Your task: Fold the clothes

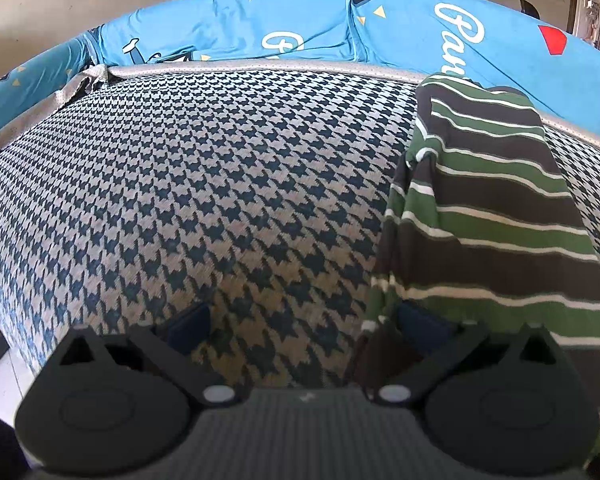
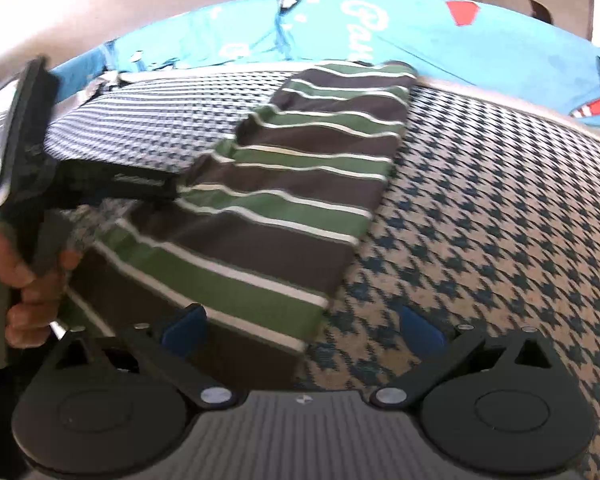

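Note:
A folded garment with green, brown and white stripes (image 1: 492, 200) lies on the houndstooth seat, running from near to far at the right of the left wrist view. My left gripper (image 1: 306, 324) is open over bare seat, its right pad (image 1: 420, 324) at the garment's left edge. In the right wrist view the garment (image 2: 284, 200) lies diagonally at centre left. My right gripper (image 2: 302, 328) is open, with the garment's near right corner between its fingers and its left pad (image 2: 184, 328) over the cloth. A hand (image 2: 24, 280) holds the left gripper (image 2: 156, 186) by the garment's left side.
The houndstooth seat (image 1: 204, 184) spreads wide to the left of the garment and to its right (image 2: 480, 200). Blue printed back cushions (image 1: 260, 24) stand along the far edge. White floor (image 1: 0, 368) shows past the seat's left corner.

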### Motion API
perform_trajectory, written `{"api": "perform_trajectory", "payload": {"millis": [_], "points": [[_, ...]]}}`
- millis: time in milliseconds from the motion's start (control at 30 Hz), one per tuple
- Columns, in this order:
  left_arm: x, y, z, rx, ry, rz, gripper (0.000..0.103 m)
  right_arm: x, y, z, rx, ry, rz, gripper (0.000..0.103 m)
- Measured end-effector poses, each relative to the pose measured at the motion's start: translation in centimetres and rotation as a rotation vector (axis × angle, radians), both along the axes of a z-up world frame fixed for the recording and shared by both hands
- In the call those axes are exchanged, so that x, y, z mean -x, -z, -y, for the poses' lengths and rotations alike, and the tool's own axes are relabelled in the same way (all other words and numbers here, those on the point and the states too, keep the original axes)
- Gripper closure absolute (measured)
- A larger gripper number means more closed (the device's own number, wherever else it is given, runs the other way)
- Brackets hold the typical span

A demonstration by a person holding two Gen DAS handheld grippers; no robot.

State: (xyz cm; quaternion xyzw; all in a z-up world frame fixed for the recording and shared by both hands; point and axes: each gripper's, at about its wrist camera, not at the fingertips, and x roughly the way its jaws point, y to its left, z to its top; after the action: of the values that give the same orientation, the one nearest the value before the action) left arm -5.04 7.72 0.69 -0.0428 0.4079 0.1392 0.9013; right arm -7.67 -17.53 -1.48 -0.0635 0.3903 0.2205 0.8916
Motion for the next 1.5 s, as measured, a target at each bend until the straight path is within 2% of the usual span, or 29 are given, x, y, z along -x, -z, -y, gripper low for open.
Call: {"api": "perform_trajectory", "payload": {"millis": [267, 600, 967, 1033, 1133, 1300, 1500], "points": [[1.3, -0.7, 0.6, 0.002, -0.023, 0.005, 0.0, -0.9, -0.3, 1.4, -0.006, 0.094, -0.008, 0.0], [2.8, -1.8, 3.2, -0.011, 0.04, 0.04, 0.0, -1.6, -0.7, 2.7, -0.035, 0.178, -0.007, 0.0], [3.0, -1.7, 5.7, 0.017, 0.126, 0.034, 0.0, -2.6, -2.3, 5.2, -0.135, 0.221, -0.015, 0.027], [2.8, -1.3, 6.0, 0.023, 0.135, 0.018, 0.0, -3.2, -2.4, 5.3, -0.137, 0.217, -0.025, 0.037], [2.3, -0.5, 6.2, 0.034, 0.138, -0.018, 0.0, -4.2, -2.4, 5.2, -0.121, 0.193, -0.039, 0.046], [2.1, 0.1, 6.4, 0.035, 0.134, -0.032, 0.0, -6.1, -2.4, 4.7, -0.093, 0.149, -0.047, 0.05], [1.6, -0.3, 6.6, 0.034, 0.133, -0.041, 0.0, -9.1, -2.5, 5.2, -0.126, 0.133, -0.075, 0.05]]}}
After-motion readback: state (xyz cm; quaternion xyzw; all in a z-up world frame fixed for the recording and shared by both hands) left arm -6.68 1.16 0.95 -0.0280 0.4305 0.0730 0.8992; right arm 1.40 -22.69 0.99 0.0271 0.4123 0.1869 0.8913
